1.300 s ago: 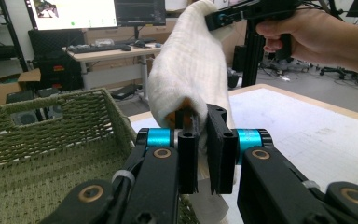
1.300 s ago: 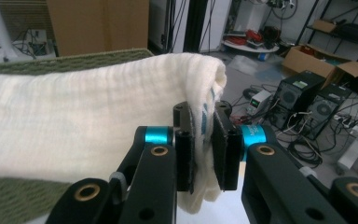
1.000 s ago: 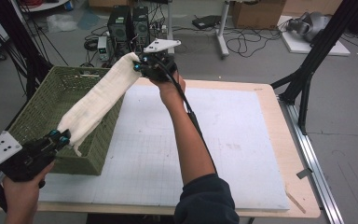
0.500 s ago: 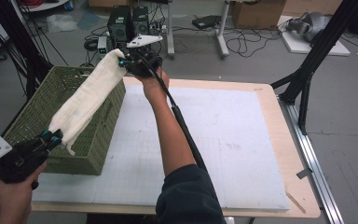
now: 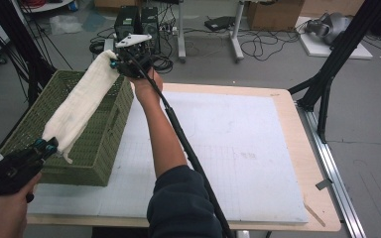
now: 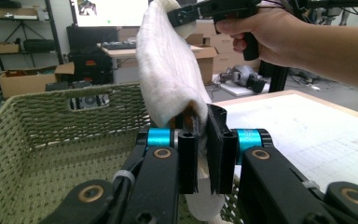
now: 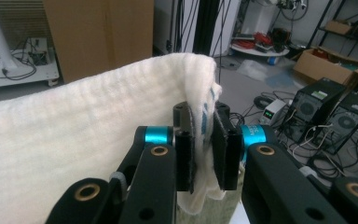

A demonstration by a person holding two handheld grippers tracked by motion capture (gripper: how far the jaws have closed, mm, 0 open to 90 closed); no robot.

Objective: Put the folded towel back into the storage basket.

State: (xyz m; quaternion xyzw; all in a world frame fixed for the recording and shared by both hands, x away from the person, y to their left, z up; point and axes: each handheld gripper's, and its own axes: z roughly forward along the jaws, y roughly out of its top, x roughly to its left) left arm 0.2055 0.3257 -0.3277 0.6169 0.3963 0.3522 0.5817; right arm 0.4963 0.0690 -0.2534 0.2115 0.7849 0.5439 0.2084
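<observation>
near the table edge, left gripper (image 5: 43,147) clamped on the low end of the white towel (image 5: 82,98), stretched over the green basket (image 5: 99,148), far end pinched by right gripper (image 5: 116,63), shifted further left since before, probably heading into the basket.

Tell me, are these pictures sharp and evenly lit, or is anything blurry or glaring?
High view: soft, slightly blurred, even light on the white mat. Left gripper view: towel bright, background hazy. Right gripper view: towel near-washed-out, computers behind soft.

no readable text, labels, brands or numbers anywhere in these views
</observation>
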